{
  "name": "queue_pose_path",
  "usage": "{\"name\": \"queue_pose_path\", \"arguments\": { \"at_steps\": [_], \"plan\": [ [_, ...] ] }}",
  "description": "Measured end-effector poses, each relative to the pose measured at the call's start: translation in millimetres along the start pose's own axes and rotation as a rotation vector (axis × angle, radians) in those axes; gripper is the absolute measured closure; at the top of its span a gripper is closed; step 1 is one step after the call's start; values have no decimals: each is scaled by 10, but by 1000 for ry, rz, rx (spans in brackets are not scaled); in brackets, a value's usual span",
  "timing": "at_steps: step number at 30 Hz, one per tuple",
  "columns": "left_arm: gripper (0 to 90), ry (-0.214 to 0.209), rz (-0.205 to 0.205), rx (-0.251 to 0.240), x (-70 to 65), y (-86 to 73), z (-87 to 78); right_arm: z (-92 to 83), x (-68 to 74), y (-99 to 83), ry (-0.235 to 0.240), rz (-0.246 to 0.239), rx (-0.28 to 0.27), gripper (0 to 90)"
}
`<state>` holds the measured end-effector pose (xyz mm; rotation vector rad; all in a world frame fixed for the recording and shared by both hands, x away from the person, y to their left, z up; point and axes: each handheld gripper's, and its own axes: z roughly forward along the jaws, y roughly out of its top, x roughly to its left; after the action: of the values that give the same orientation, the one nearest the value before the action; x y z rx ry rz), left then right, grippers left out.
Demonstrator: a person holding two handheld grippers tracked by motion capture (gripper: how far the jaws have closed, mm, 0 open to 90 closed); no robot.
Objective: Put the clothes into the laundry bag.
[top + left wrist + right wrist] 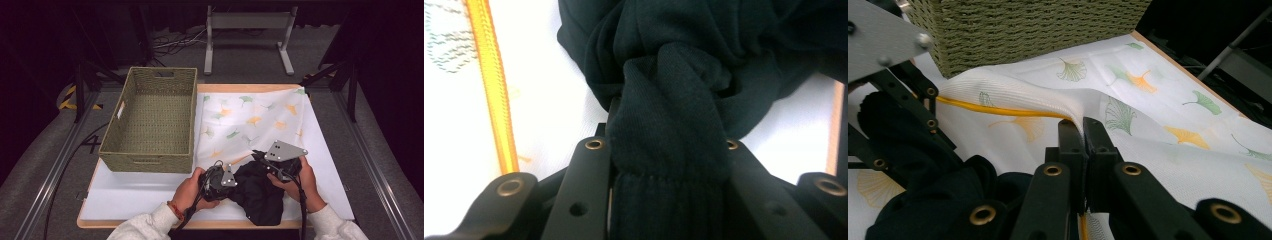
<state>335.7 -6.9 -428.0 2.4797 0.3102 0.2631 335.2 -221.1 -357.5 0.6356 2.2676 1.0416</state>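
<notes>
From above, your left gripper (221, 178) and right gripper (280, 161) are working near the table's (125, 195) front edge; one woven basket (150, 117) is sitting empty at its left. Your left jaws are clamping the black garment's (674, 100) cuff. Your right jaws are pinching one leaf-printed white cloth (1168, 135).

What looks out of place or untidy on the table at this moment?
The black garment lies crumpled in a heap on the leaf-print cloth. The left gripper clamps a bunched fold of it. The right gripper pinches the cloth into a raised ridge. The woven basket sits straight.
</notes>
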Motion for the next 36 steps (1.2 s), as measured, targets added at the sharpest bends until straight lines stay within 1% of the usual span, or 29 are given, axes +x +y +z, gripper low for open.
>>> {"name": "queue_pose_path", "arguments": {
  "at_steps": [2,3,4,5,6,7,8,9,10,11,13,14,16,17,19,21,23,24,25,26,27,28,29,30,31,32,33,34,36],
  "plan": [
    [718,6,-8,1,8,-8,0,6,-1,0,3,1,1,886],
    [678,20,-12,-1,13,-15,-17,10,-4,-1,5,2,0,886],
    [590,30,-30,-5,22,-32,-56,9,-12,-2,9,4,-1,886],
    [491,30,-30,-5,22,-32,-56,9,-12,-2,9,4,-1,886],
    [491,16,-45,-18,39,-55,-100,9,-20,-4,9,8,-3,886],
    [434,-19,-61,-51,56,-93,-169,10,-27,-7,8,10,-2,886],
    [381,-45,-64,-70,58,-116,-217,8,-36,-12,7,13,0,886],
    [341,-69,-68,-103,52,-151,-301,7,-40,-14,6,14,1,886],
    [255,-78,-66,-123,45,-172,-370,3,-44,-16,3,13,2,886],
    [231,-80,-62,-147,31,-191,-453,-1,-44,-16,1,14,1,885],
    [184,-100,-65,-198,15,-211,-579,-5,-48,-12,-2,13,-1,885],
    [175,-105,-73,-234,8,-214,-635,-3,-48,-11,-1,14,-2,885],
    [174,-121,-80,-282,-27,-192,-703,-3,-43,-8,-1,15,-2,885],
    [174,-122,-75,-296,-64,-162,-706,-3,-41,-7,0,16,-3,885],
    [174,-126,-44,-294,-156,-70,-643,-1,-39,-2,-2,13,-1,885],
    [162,-127,-26,-270,-264,51,-504,5,-36,2,-3,9,-1,885],
    [151,-136,-11,-246,-332,148,-359,9,-37,1,-2,11,0,885],
    [144,-123,-7,-232,-360,189,-287,10,-35,0,-2,12,1,884],
    [138,-123,-7,-232,-360,189,-287,10,-35,-2,-4,10,0,884],
    [132,-111,-16,-218,-394,244,-172,9,-36,-4,-4,11,0,884],
    [114,-111,-16,-218,-394,244,-172,9,-36,-4,-4,11,0,884],
    [114,-90,-23,-215,-406,280,-106,6,-38,-5,-4,10,2,884],
    [112,-34,-52,-209,-376,347,22,5,-42,-8,-3,13,-1,883],
    [127,-34,-52,-209,-376,347,22,5,-42,-8,-3,13,-1,883],
    [127,-16,-60,-204,-368,358,56,4,-40,-13,-4,13,4,884],
    [144,24,-51,-183,-361,379,129,4,-39,-13,-3,14,3,884],
    [166,52,-54,-175,-356,390,168,4,-38,-11,-3,11,1,884],
    [196,78,-57,-162,-354,399,193,2,-36,-10,-3,11,1,884],
    [282,126,-46,-148,-360,409,221,1,-34,-9,-2,10,0,884]
  ]
}}
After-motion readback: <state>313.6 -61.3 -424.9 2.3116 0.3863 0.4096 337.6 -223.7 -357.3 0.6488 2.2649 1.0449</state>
